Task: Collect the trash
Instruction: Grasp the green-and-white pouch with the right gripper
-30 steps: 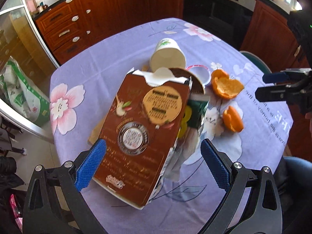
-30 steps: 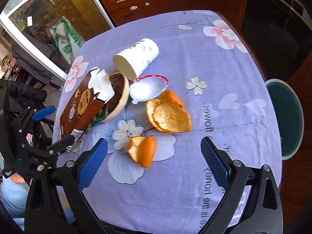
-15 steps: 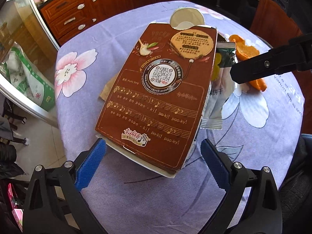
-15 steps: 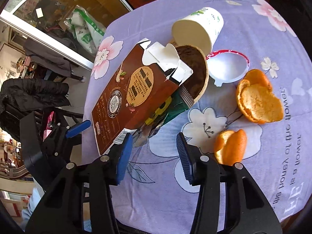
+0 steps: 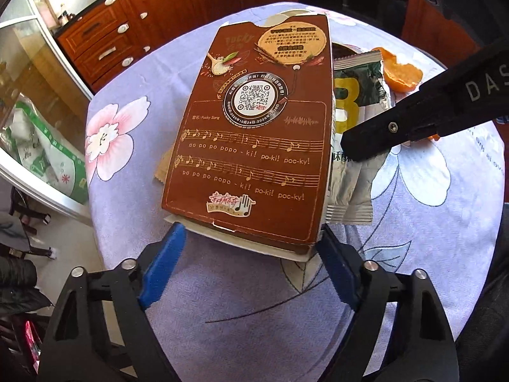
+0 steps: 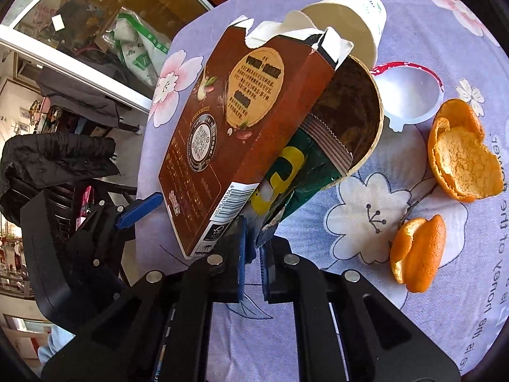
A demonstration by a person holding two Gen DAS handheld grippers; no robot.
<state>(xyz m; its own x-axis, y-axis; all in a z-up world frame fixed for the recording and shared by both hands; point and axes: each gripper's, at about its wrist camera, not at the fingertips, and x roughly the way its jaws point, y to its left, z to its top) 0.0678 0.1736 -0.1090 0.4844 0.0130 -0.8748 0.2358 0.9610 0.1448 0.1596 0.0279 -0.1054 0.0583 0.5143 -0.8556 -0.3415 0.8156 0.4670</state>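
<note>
A brown Pocky box (image 5: 254,133) lies propped up on the lilac flowered tablecloth (image 5: 133,222). My left gripper (image 5: 249,242) straddles its near end, jaws closing, and both blue pads touch the box's bottom corners. A green and silver snack wrapper (image 5: 356,172) sticks out from under the box's right side. My right gripper (image 6: 253,242) is shut on the wrapper's (image 6: 296,165) near corner; in the left wrist view the right gripper (image 5: 359,146) reaches in from the right. The left gripper (image 6: 140,210) shows beside the box (image 6: 222,133).
Beyond the box lie a tipped paper cup (image 6: 350,22), a brown round bowl (image 6: 353,121), a red-rimmed white lid (image 6: 410,95) and two orange peels (image 6: 464,159) (image 6: 416,254). Wooden cabinets (image 5: 127,31) stand behind. A green-white bag (image 5: 41,152) sits past the table's left edge.
The left jaws have narrowed from wide open onto the box's near end. The right gripper came in leftwards and down beside the box and closed on the wrapper.
</note>
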